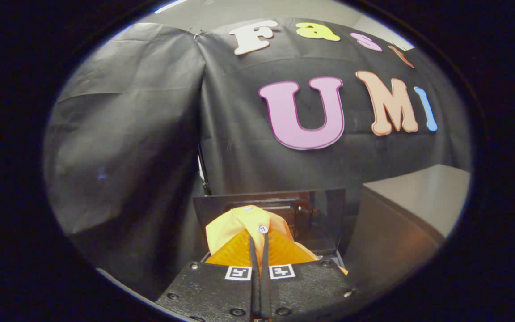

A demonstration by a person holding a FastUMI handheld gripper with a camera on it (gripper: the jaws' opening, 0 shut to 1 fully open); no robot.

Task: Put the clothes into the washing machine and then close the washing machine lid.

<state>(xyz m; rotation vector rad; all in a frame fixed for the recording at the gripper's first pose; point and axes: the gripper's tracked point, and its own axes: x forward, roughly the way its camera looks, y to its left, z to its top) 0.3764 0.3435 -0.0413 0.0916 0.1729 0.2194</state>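
1. Gripper view, nearest: gripper (260, 243) fingers pressed almost together, clenched on a fold of the orange garment (239, 232); a white button (263, 229) sits at the fingertips.
2. Garment bunches up just ahead of and around the fingers, held aloft, not yet inside anything as far as visible.
3. Just beyond: washing machine (329, 257) opening, with its dark lid (324, 214) standing upright behind the cloth, open.
4. Right, further off: grey cabinet (418, 201).
5. Progress judged: clothes grasped and over the machine; release into the tub and lid closing remain.
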